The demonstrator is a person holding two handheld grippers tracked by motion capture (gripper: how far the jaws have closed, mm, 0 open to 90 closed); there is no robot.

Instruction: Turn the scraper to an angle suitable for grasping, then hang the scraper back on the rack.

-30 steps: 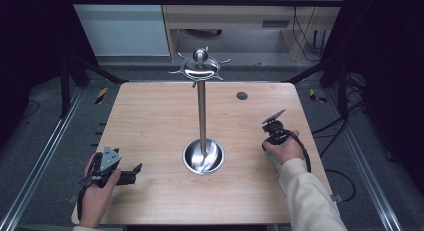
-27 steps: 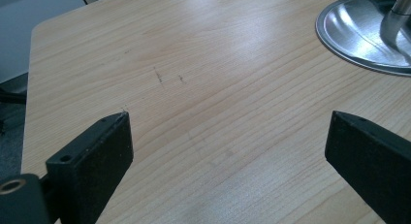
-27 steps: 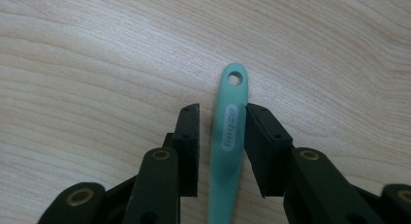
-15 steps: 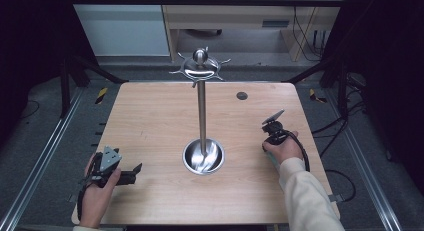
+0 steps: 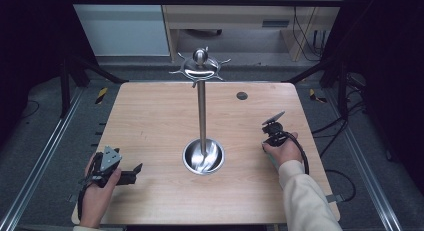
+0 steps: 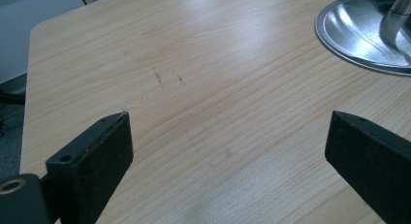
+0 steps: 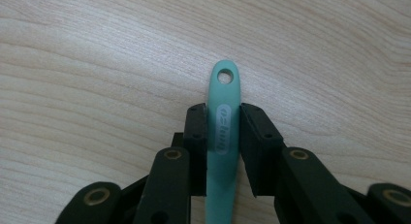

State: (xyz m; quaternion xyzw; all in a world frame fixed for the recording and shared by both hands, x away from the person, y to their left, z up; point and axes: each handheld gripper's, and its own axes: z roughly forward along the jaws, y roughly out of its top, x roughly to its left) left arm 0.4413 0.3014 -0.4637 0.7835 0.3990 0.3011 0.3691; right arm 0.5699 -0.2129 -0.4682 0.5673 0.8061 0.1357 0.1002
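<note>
The right gripper [image 7: 224,122] has just been closing its jaws, and they now stand against both sides of one green handle [image 7: 224,136] that lies flat on the table [image 5: 150,121], near its right edge. It looks like a grip is made, so lifting seems to be the next step. The left gripper [image 6: 228,146] rests near the left front corner with its jaws wide apart and nothing between them. One metal stand [image 5: 202,111] with hooks rises from its round base in the middle.
</note>
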